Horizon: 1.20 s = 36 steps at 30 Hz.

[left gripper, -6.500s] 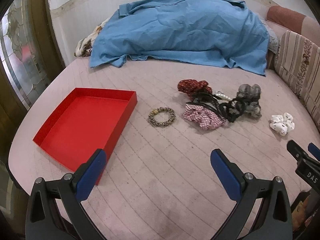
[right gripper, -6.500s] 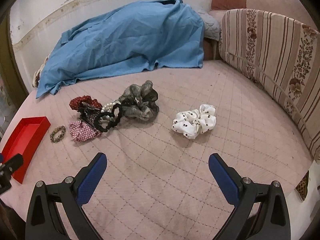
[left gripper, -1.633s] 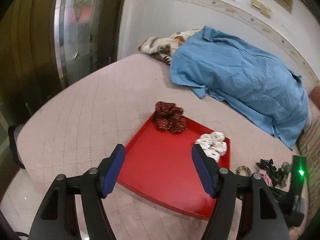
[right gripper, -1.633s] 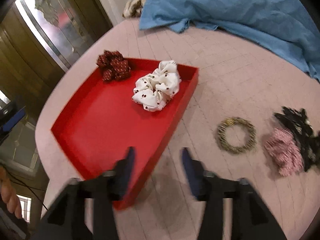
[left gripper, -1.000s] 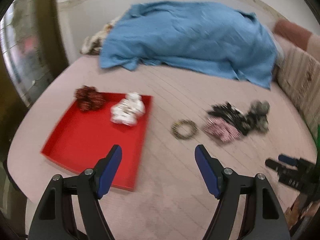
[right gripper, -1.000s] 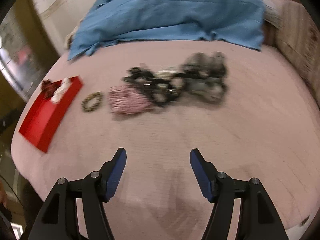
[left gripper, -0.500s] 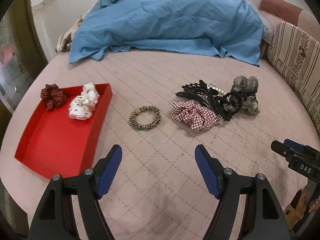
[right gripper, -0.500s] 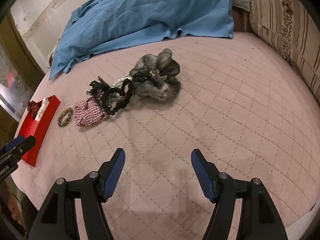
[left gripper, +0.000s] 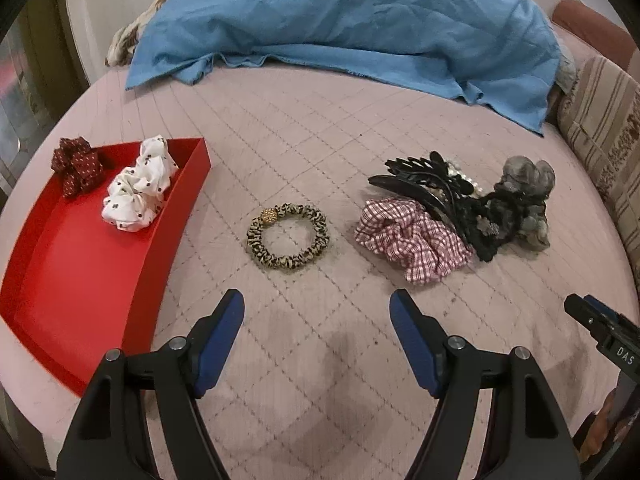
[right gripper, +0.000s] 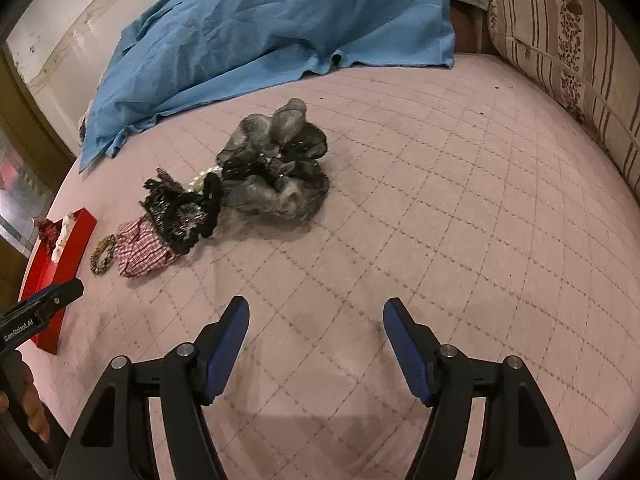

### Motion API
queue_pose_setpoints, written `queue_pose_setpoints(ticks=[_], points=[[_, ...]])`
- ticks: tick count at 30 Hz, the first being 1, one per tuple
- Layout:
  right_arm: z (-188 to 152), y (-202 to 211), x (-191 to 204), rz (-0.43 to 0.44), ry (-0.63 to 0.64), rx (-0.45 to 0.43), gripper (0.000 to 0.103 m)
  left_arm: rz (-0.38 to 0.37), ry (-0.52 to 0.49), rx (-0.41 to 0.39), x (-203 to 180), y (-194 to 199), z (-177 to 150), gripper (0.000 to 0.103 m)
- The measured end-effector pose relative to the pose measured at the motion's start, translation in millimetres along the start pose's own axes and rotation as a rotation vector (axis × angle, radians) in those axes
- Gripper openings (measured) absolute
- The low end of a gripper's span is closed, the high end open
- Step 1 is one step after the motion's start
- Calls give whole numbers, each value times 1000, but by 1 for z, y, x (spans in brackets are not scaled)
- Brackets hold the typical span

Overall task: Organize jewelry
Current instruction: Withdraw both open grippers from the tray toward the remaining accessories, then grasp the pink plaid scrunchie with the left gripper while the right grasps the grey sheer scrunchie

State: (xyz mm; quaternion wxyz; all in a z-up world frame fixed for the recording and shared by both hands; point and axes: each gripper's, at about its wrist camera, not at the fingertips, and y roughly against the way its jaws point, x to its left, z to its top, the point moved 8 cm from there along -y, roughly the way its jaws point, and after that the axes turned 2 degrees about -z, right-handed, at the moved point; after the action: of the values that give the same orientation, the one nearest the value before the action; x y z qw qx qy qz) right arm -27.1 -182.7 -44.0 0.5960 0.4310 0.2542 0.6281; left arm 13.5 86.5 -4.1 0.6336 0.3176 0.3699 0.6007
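Observation:
A red tray [left gripper: 72, 280] lies at the left on the pink quilted bed and holds a dark red scrunchie [left gripper: 77, 166] and a white dotted scrunchie [left gripper: 138, 184]. A leopard-print hair tie [left gripper: 289, 236] lies ahead of my open, empty left gripper [left gripper: 316, 320]. To its right lie a red checked scrunchie [left gripper: 412, 236], a black hair claw [left gripper: 424, 184], black lace pieces and a grey scrunchie [left gripper: 528, 184]. In the right wrist view my right gripper [right gripper: 316, 320] is open and empty, with the grey scrunchie [right gripper: 276, 160] well ahead and the tray [right gripper: 60, 256] at far left.
A blue sheet [left gripper: 340, 20] covers a heap at the back of the bed. A striped cushion [right gripper: 568, 52] lines the right side. The bed's rounded edge runs close on the left beside the tray. The right gripper's tip [left gripper: 600, 324] shows at the left view's right edge.
Both grippers have moved a little closer to the pile of hair accessories. The leopard hair tie and checked scrunchie look larger in the left view. Nothing was picked up.

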Motion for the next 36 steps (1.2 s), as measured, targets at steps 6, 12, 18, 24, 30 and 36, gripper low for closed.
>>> queue_pose_setpoints(ticks=[6, 12, 18, 24, 30, 36], points=[[12, -10, -6, -3, -12, 2, 74, -46, 38, 0, 5, -10, 15, 74], [28, -19, -3, 8, -20, -5, 74, -78, 7, 5, -7, -23, 28, 74], [47, -23, 1, 11, -8, -39, 74, -113, -13, 47, -21, -47, 34, 74], [74, -36, -5, 12, -41, -70, 74, -164, -9, 72, -30, -64, 39, 73], [94, -54, 1, 13, -34, -79, 74, -176, -38, 72, -40, -74, 41, 68], [99, -79, 6, 13, -25, -36, 19, -195, -64, 97, -52, -80, 39, 15]])
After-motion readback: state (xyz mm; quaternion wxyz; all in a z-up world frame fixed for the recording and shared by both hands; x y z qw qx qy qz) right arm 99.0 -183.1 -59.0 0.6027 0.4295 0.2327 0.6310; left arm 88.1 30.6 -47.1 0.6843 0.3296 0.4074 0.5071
